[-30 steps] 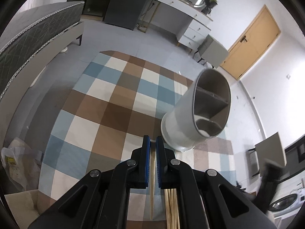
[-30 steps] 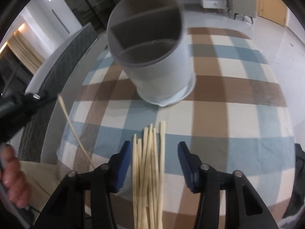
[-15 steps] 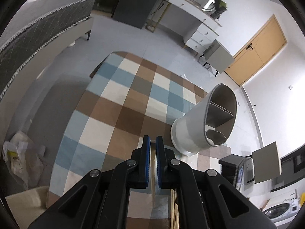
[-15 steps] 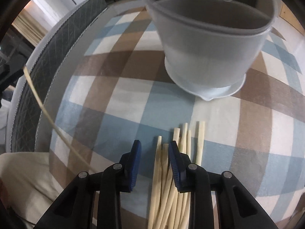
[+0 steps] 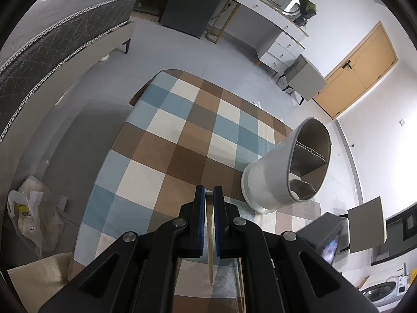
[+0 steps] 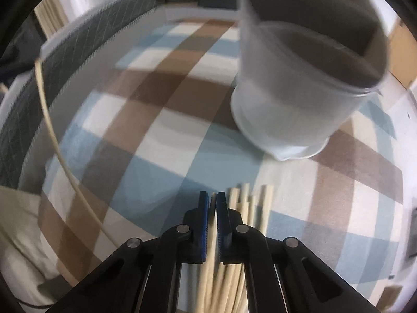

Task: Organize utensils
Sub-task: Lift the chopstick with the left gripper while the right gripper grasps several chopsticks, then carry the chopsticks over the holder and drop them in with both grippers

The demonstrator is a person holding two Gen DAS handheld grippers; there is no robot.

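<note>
**Both claws pinching sticks**

1 chopstick (image 6: 211, 237) from the pile (image 6: 245, 224) on the checked bench (image 6: 161, 135) is clamped in the right claw (image 6: 213, 203). Left claw (image 5: 209, 195) is closed on 1 stick (image 5: 210, 245) too. The grey divided holder (image 6: 299, 99) stands just beyond the pile.

Two matching handheld tools: the left gripper (image 5: 207, 195) and the right gripper (image 6: 212, 200) each have matte black plastic arms that branch into angular links fastened with round silver screws and narrow to slim fingers (image 5: 200, 219) lined with ribbed blue pads (image 6: 204, 224).
</note>
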